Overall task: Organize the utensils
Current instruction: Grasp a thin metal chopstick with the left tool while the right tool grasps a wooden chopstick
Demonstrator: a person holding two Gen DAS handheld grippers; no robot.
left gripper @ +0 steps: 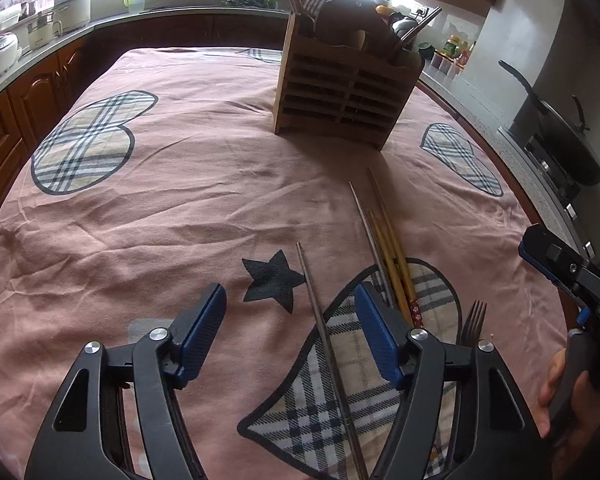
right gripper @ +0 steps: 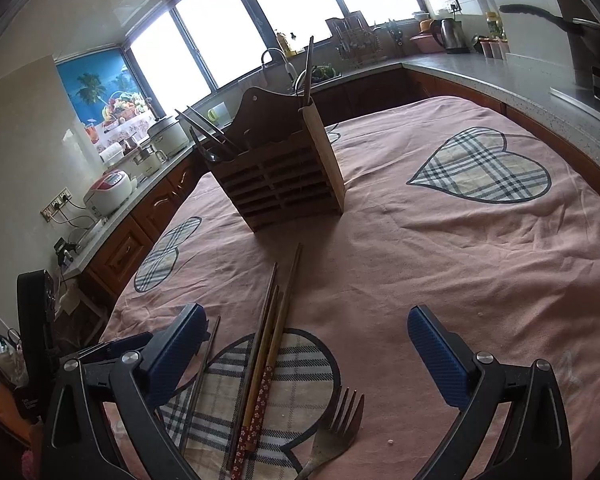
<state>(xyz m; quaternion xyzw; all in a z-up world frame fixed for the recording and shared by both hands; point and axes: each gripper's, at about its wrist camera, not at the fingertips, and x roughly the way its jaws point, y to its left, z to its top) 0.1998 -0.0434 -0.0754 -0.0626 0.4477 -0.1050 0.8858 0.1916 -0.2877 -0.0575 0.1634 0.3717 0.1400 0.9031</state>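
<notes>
A wooden utensil holder (left gripper: pixel 340 92) stands on the pink tablecloth and holds several utensils; it also shows in the right wrist view (right gripper: pixel 280 176). A bundle of chopsticks (left gripper: pixel 388 248) lies in front of it, also in the right wrist view (right gripper: pixel 268 344). A single metal chopstick (left gripper: pixel 324 320) lies between my left jaws, also in the right wrist view (right gripper: pixel 202 380). A fork (left gripper: pixel 473 318) lies to the right, also in the right wrist view (right gripper: pixel 340 428). My left gripper (left gripper: pixel 290 332) is open over the metal chopstick. My right gripper (right gripper: pixel 304 356) is open above the chopsticks and fork; it also shows in the left wrist view (left gripper: pixel 556 268).
The pink tablecloth (left gripper: pixel 200 208) with plaid hearts covers the table. Kitchen counters surround it, with rice cookers (right gripper: pixel 112 192) on the left and a black pan (left gripper: pixel 556 136) on a stove at the right. A kettle (right gripper: pixel 448 34) stands at the back.
</notes>
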